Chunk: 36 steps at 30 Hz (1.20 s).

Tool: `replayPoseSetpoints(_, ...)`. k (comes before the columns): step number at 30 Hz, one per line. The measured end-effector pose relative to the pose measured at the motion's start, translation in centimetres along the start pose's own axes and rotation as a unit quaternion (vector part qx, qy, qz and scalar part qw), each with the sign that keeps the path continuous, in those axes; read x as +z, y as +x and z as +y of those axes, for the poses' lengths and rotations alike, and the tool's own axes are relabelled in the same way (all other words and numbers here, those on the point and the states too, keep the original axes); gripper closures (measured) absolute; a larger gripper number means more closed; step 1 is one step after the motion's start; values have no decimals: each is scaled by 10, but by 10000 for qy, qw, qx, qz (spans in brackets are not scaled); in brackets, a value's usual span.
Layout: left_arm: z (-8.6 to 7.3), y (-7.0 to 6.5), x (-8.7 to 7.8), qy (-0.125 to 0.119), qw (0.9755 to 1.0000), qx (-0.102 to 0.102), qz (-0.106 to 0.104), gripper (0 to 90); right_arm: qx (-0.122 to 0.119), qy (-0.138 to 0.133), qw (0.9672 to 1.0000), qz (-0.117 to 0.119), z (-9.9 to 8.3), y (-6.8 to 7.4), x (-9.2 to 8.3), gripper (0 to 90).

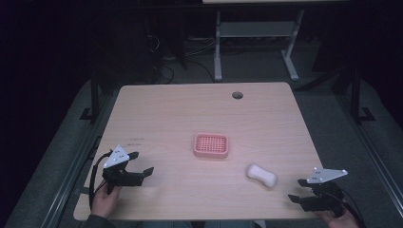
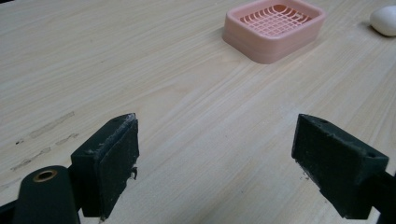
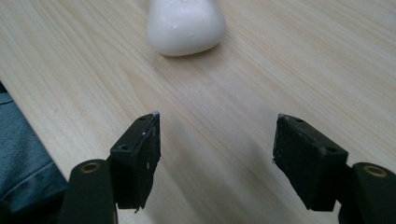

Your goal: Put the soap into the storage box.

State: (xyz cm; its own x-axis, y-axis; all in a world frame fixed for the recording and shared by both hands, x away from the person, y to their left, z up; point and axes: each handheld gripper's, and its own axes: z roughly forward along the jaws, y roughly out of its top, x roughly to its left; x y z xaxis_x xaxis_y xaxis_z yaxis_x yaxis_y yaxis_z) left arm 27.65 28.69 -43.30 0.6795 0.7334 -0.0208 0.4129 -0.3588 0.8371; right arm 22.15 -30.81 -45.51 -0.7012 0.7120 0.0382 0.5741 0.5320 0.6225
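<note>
I have both grippers' fingers spread wide, grasping nothing. My right gripper faces the white soap, lower right; next, I guess, I reach and pinch it, maybe for the pink dish.

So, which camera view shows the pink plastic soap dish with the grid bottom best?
The left gripper view: the pink plastic soap dish is large there, and its grid and stacked rim are clear. The high view shows it whole but small, at the wooden table's middle.

1 pink soap dish, 1 white soap, 2 grippers.
</note>
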Motion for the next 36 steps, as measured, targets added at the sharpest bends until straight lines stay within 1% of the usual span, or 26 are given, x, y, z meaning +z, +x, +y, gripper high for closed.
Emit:
replayPoseSetpoints(2,1,0,0,-2,10000,52,3,146,-18,18,10000,2,2,2,2,314)
replayPoseSetpoints(5,0,0,0,2,10000,29,-11,145,-56,30,10000,14,4,4,3,317)
replayPoseSetpoints(6,0,0,0,7,10000,10,-1,145,-112,34,9999,-10,5,4,4,317)
replayPoseSetpoints(9,0,1,-1,-1,10000,30,-2,145,-107,44,9999,3,7,4,5,317)
replayPoseSetpoints(10,0,2,-1,-3,10000,21,19,145,-183,101,9998,-15,11,6,5,317)
replayPoseSetpoints(11,0,2,-1,-3,10000,21,19,145,-183,101,9998,-15,11,6,5,317)
replayPoseSetpoints(12,0,2,-1,-12,10000,25,26,145,-237,224,9995,-25,15,7,7,317)
replayPoseSetpoints(13,0,2,-1,-12,10000,25,26,145,-237,224,9995,-25,15,7,7,317)
replayPoseSetpoints(14,0,2,-2,-3,10000,33,37,146,-301,285,9991,-29,18,7,8,316)
replayPoseSetpoints(15,0,2,-2,-3,10000,33,37,146,-297,306,9991,-25,20,7,8,316)
replayPoseSetpoints(18,0,2,-2,-24,10000,15,38,145,-333,311,9990,-12,23,6,7,316)
replayPoseSetpoints(19,0,2,-2,-28,10000,2,44,146,-298,313,9991,-11,24,7,6,316)
replayPoseSetpoints(20,0,2,-2,-9,10000,41,39,145,-324,291,9990,-15,26,6,6,316)
replayPoseSetpoints(21,0,2,-2,-9,10000,41,39,145,-364,279,9989,-33,27,6,5,316)
replayPoseSetpoints(23,0,2,-1,-11,10000,21,36,145,-363,269,9990,-37,29,7,5,316)
replayPoseSetpoints(26,0,1,-2,-26,10000,4,41,146,-475,310,9984,-84,36,10,8,317)
replayPoseSetpoints(27,0,1,-2,-26,10000,4,41,146,-475,310,9984,-84,36,10,8,317)
replayPoseSetpoints(33,0,2,-3,-36,10000,-8,48,146,-581,344,9977,-36,46,12,13,321)
replayPoseSetpoints(34,0,3,-3,-46,10000,16,50,145,-649,397,9971,-37,51,13,13,322)
replayPoseSetpoints(35,0,3,-3,-46,10000,16,50,146,-649,397,9971,-37,51,13,13,322)
replayPoseSetpoints(36,0,2,-3,-40,10000,-14,48,145,-689,426,9967,-23,56,13,14,322)
